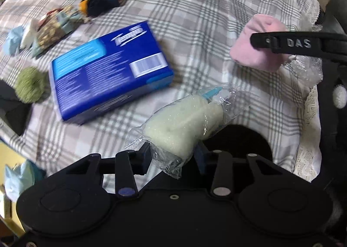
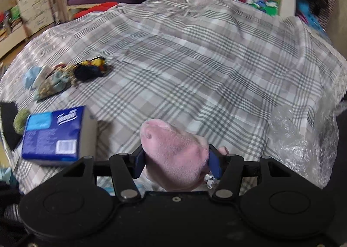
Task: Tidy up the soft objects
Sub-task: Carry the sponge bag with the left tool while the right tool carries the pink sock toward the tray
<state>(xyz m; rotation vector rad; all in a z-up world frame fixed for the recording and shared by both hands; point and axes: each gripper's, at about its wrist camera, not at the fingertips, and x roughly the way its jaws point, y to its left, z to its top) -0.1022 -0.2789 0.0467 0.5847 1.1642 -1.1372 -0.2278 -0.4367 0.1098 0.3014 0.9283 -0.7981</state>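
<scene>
The blue tissue pack (image 1: pixel 110 71) reads "Tempo" and lies near the bed's (image 1: pixel 195 8) left edge; its small print is blurred. The left gripper (image 1: pixel 173 157) has its fingers closed on a pale sponge in clear wrap (image 1: pixel 182 121). The right gripper (image 2: pixel 176 163), marked "DAS" on its finger, clamps a pink plush piece (image 2: pixel 173 153), possibly a sock, above the near edge.

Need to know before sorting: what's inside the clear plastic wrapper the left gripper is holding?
Inside the clear plastic wrapper, a pale, grainy, sponge-like block with a light blue tip. Its lower end sits between the left gripper fingers, hidden there.
</scene>
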